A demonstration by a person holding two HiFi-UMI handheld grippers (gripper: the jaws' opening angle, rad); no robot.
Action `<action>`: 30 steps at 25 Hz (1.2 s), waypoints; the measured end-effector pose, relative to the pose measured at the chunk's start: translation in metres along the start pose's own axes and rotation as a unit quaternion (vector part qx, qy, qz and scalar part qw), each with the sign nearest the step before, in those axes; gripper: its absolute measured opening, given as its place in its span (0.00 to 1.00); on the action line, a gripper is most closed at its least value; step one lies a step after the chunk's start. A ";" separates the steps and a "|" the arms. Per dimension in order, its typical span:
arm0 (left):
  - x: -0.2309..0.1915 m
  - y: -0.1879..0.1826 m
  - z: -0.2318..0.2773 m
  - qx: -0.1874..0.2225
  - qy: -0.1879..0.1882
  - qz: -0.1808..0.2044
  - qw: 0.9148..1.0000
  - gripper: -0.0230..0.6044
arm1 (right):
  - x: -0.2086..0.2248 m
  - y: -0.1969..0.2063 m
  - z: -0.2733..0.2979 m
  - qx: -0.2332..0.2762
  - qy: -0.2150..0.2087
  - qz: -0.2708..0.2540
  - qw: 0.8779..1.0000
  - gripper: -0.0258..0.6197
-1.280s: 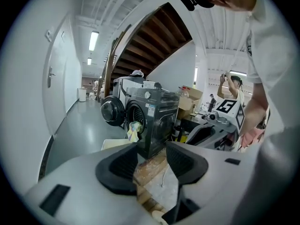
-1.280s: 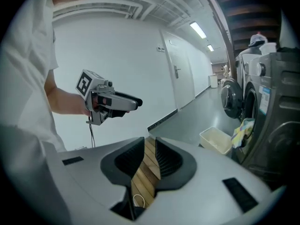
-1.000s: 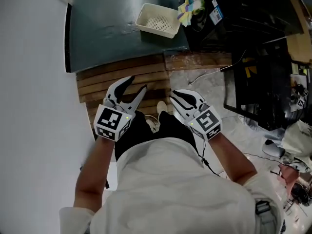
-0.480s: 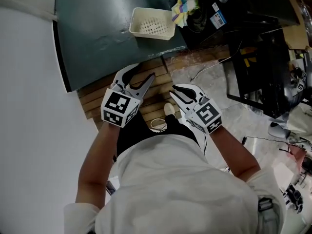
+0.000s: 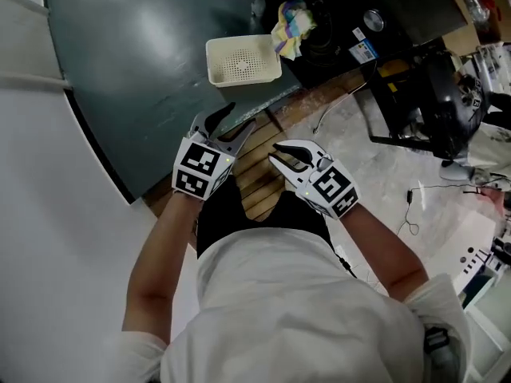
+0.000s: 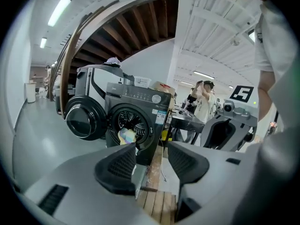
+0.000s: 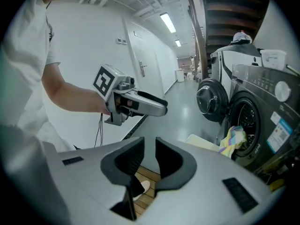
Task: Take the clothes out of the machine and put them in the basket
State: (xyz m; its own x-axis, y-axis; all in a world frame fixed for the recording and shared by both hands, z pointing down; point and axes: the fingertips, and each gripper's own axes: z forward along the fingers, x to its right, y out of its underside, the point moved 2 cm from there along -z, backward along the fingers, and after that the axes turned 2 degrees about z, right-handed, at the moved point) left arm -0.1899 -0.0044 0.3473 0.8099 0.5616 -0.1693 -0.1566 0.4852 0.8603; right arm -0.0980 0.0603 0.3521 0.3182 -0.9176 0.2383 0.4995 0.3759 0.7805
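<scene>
Your left gripper (image 5: pixel 238 118) and right gripper (image 5: pixel 275 154) are nearer the basket (image 5: pixel 243 59) now, both open and empty, so reach toward 1 o'clock and pinch the bright clothes (image 5: pixel 289 29) hanging from the machine (image 6: pixel 140 98).

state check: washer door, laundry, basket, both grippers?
washer door: swung open
clothes: hanging out of the drum
basket: upright, empty
left gripper: jaws apart, nothing between
right gripper: jaws narrowly apart, nothing between
</scene>
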 end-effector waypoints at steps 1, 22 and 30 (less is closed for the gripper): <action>-0.008 -0.001 -0.001 -0.006 0.011 0.006 1.000 0.36 | -0.004 -0.010 0.004 0.000 0.007 0.004 1.000 0.14; -0.093 -0.010 0.229 -0.090 0.106 0.021 0.990 0.53 | 0.119 -0.018 0.031 -0.026 0.058 0.102 0.993 0.14; -0.114 0.004 0.350 -0.111 0.114 0.029 0.987 0.57 | 0.188 0.018 0.060 -0.103 0.008 0.098 0.990 0.14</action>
State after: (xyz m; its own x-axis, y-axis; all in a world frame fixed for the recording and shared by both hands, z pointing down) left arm -0.0851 -0.3015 0.5388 0.6508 0.7175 -0.2482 -0.3397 0.5675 0.7500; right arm -0.0780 -0.1134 0.4456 0.4372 -0.8231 0.3623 0.5798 0.5660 0.5861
